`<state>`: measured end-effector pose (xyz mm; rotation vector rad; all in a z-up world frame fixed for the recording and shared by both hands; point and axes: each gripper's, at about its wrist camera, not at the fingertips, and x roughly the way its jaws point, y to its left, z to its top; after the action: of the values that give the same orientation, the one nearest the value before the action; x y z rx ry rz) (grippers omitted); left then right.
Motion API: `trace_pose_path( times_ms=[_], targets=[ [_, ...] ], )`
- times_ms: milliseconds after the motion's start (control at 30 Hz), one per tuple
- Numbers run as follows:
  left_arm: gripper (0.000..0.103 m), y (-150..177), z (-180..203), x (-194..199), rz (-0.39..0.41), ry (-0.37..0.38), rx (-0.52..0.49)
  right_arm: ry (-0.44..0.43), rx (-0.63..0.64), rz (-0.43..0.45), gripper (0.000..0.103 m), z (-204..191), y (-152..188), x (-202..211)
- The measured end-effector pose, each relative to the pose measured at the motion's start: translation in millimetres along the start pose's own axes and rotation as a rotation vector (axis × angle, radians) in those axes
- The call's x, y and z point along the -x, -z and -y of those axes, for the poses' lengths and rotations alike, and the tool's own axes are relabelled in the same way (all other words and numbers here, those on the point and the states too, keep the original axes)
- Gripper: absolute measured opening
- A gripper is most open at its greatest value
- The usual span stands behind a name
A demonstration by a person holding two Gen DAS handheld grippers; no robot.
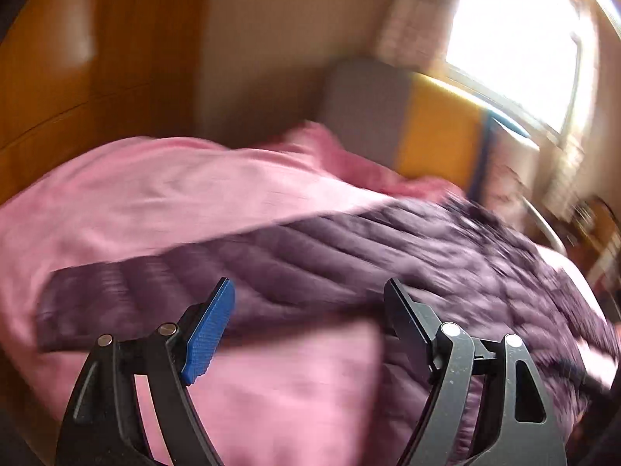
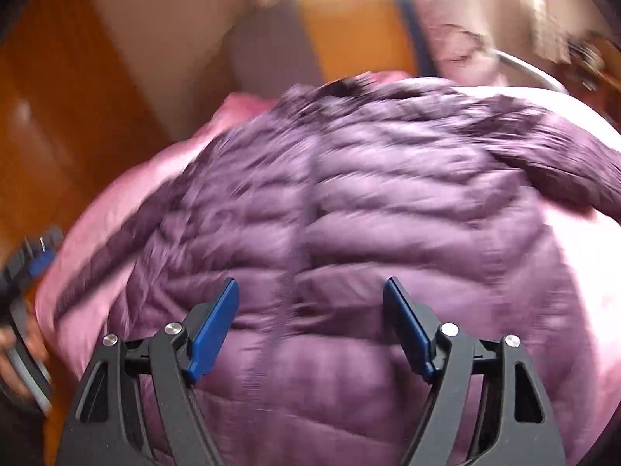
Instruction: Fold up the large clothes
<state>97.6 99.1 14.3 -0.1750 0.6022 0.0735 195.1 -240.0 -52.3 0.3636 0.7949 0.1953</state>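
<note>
A purple quilted puffer jacket [image 2: 368, 194] lies spread front-up on a pink bed cover [image 1: 155, 194], its zip line running down the middle. In the left wrist view one sleeve [image 1: 136, 303] stretches flat to the left across the cover. My left gripper [image 1: 308, 287] hovers above the sleeve and the jacket's side, open, with nothing between its blue pads. My right gripper [image 2: 310, 283] is open above the jacket's lower front, also holding nothing. The left gripper [image 2: 33, 256] shows blurred at the far left of the right wrist view, with a hand [image 2: 11, 349] on it.
A wooden wardrobe [image 1: 58, 77] stands past the bed's left side. A grey and yellow panel [image 1: 438, 136] rises at the bed's far end, under a bright window [image 1: 512, 39]. A curved white rail [image 1: 543, 225] and wooden furniture [image 1: 597, 233] are at the right.
</note>
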Motion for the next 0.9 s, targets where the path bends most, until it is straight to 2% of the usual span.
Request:
trace_pose_path(
  times_ms=[100,233,333,367,467,600,633,667,700,733,833,900],
  targets=[
    [0.078,18.4,62.9,-16.6,-0.047,0.117,-0.124,0.071,-0.257,0.099,0.074,87.6,-6.9,45.0],
    [0.078,38.0,109.8,-39.6,-0.109,0.177,-0.215,0.215,-0.559,0.200,0.070,206.2,-4.0,91.6],
    [0.078,48.1,125.5,-55.6,-0.166,0.181,-0.224,0.296,-0.801,0.272,0.062,291.1,2.4,114.5],
    [0.078,52.5,129.3,-64.0,-0.184,0.166,-0.239,0.318,-0.847,0.300,0.057,311.8,2.0,119.9],
    [0.078,60.7,127.1,-75.3,-0.233,0.155,-0.233,0.338,-0.950,0.380,0.054,357.6,-7.0,130.9],
    [0.082,69.2,126.8,-87.7,-0.263,0.149,-0.228,0.374,-1.022,0.419,0.053,390.7,-22.0,135.8],
    [0.082,70.3,127.0,-89.1,-0.267,0.148,-0.229,0.387,-1.028,0.414,0.047,396.5,-24.9,138.0],
    [0.083,70.5,126.8,-91.5,-0.271,0.145,-0.230,0.405,-1.023,0.397,0.025,397.8,-28.6,136.6],
    [0.084,71.5,126.9,-93.5,-0.275,0.142,-0.232,0.420,-1.006,0.372,0.012,397.7,-31.3,137.7],
    [0.084,72.2,126.6,-95.0,-0.277,0.139,-0.231,0.418,-0.988,0.370,0.007,393.8,-31.1,142.4],
    [0.084,73.4,125.8,-97.3,-0.279,0.136,-0.224,0.498,-0.866,0.391,0.005,362.3,-25.6,163.4],
    [0.085,73.4,126.7,-99.5,-0.280,0.135,-0.224,0.609,-0.798,0.341,0.005,353.1,-14.4,168.9]
  ],
)
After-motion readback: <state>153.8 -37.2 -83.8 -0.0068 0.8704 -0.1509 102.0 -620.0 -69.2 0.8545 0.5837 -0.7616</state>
